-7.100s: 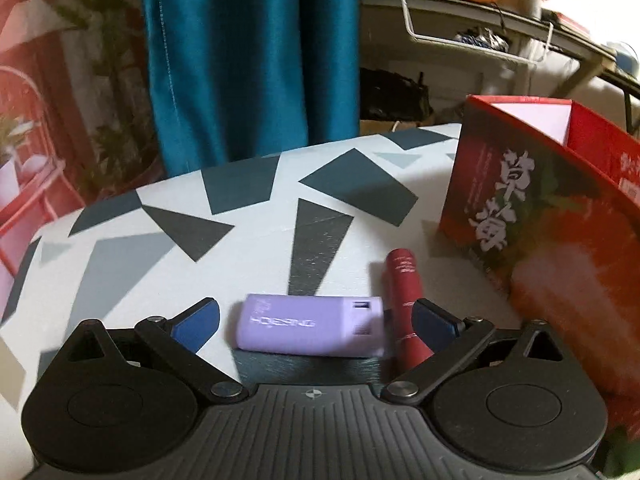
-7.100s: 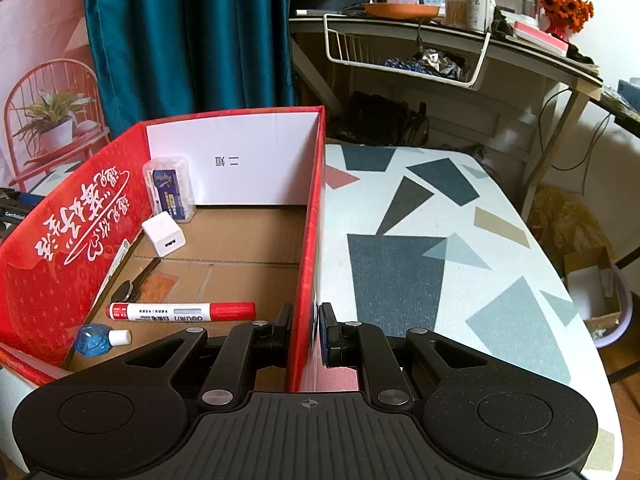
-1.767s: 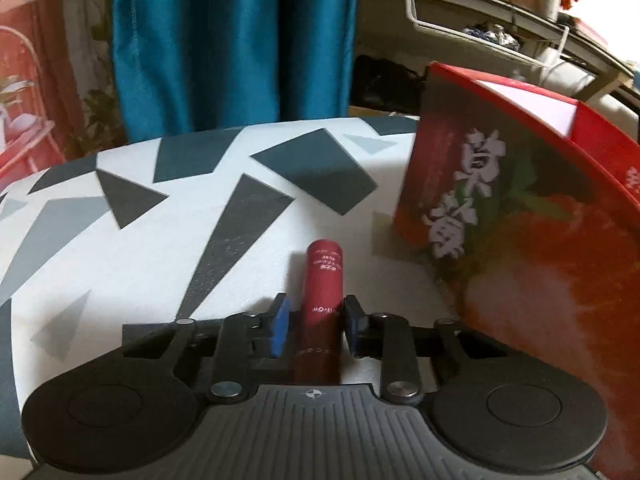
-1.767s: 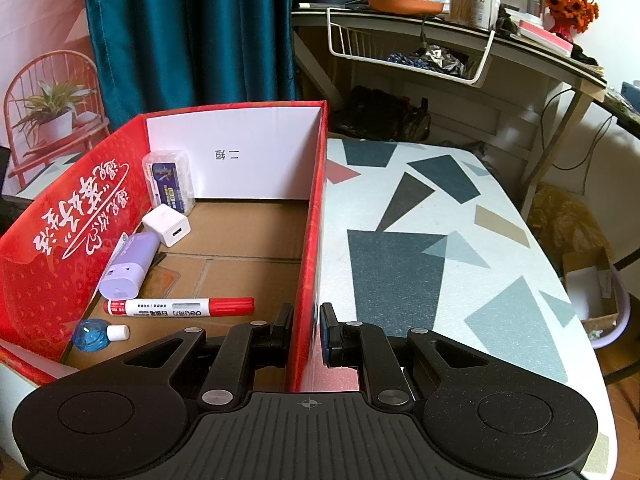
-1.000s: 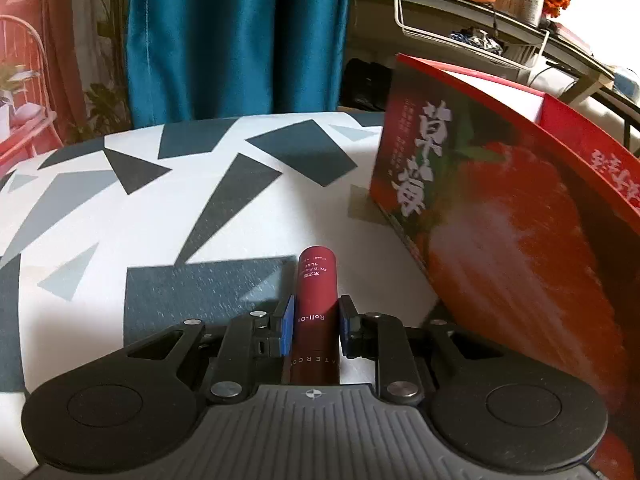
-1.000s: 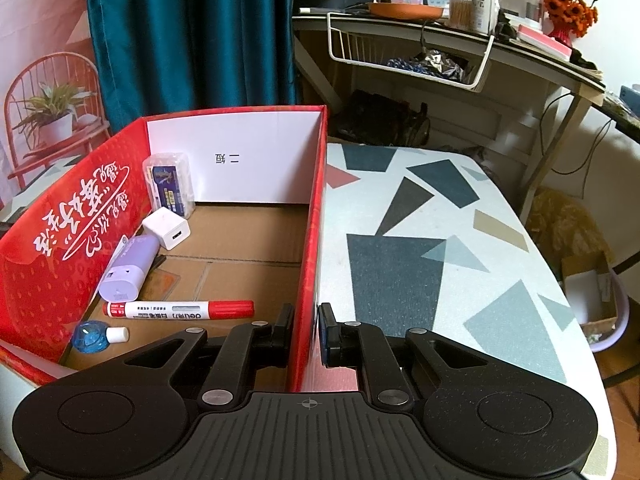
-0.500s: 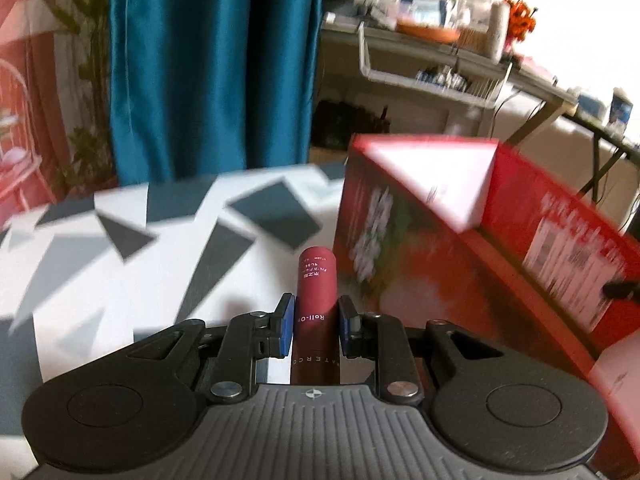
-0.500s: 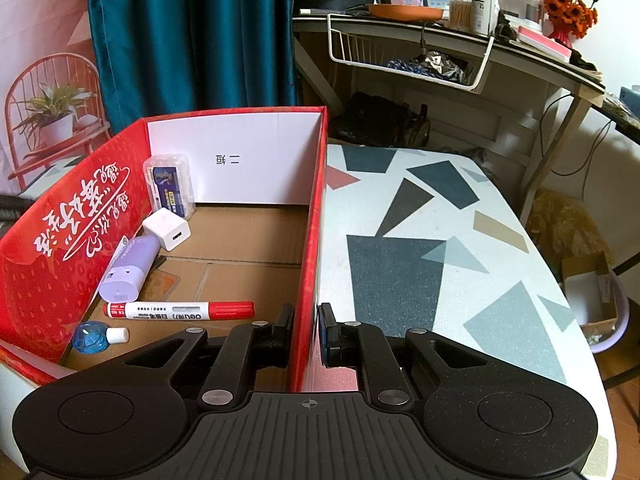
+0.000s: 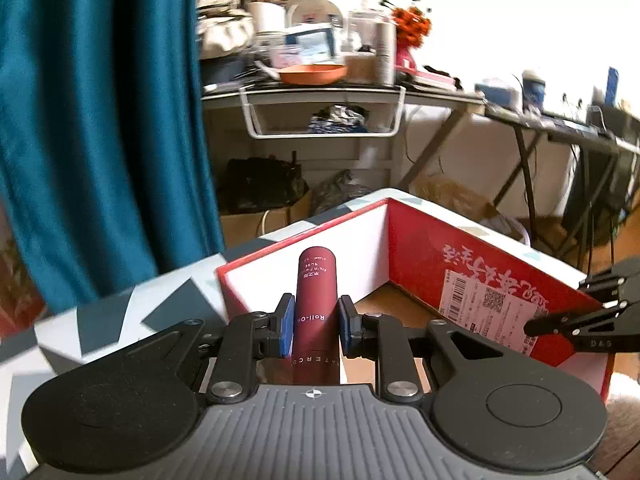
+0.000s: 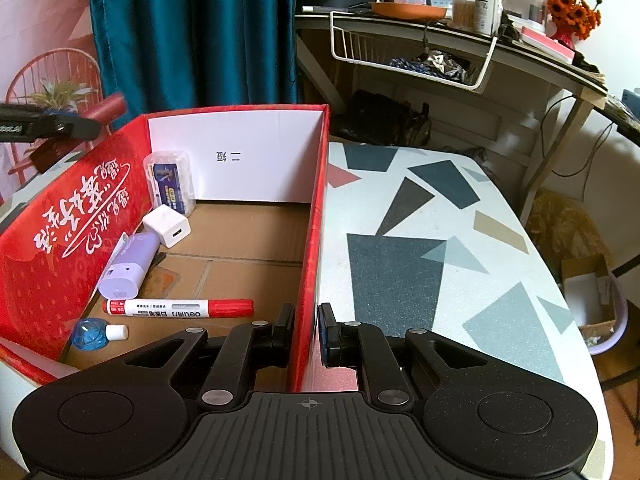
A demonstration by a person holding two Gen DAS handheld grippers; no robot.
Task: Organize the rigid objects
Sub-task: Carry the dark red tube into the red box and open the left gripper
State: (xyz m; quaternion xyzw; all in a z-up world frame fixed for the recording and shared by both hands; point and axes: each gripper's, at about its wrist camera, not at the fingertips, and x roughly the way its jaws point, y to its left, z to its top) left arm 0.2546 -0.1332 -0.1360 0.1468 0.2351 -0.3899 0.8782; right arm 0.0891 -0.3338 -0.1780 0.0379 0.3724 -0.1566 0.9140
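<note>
My left gripper (image 9: 313, 326) is shut on a dark red roll-on tube (image 9: 316, 292) and holds it in the air above the near wall of the red cardboard box (image 9: 472, 280). The tube (image 10: 110, 107) and the left gripper (image 10: 60, 124) also show in the right wrist view, above the box's left wall. My right gripper (image 10: 306, 334) is shut on the box's right wall (image 10: 314, 240). Inside the box lie a purple power bank (image 10: 128, 262), a red marker (image 10: 180, 308), a white charger cube (image 10: 166, 231), a clear case (image 10: 170, 182) and a small blue bottle (image 10: 94, 334).
The box stands on a white table with grey triangle patches (image 10: 420, 256). A teal curtain (image 10: 192, 36) hangs behind. A cluttered desk with a wire basket (image 10: 412, 52) stands at the back right. My right gripper shows at the right edge of the left wrist view (image 9: 592, 316).
My left gripper has lifted the red tube off the table and carried it up over the box's wall. The right gripper has stayed shut on the box wall.
</note>
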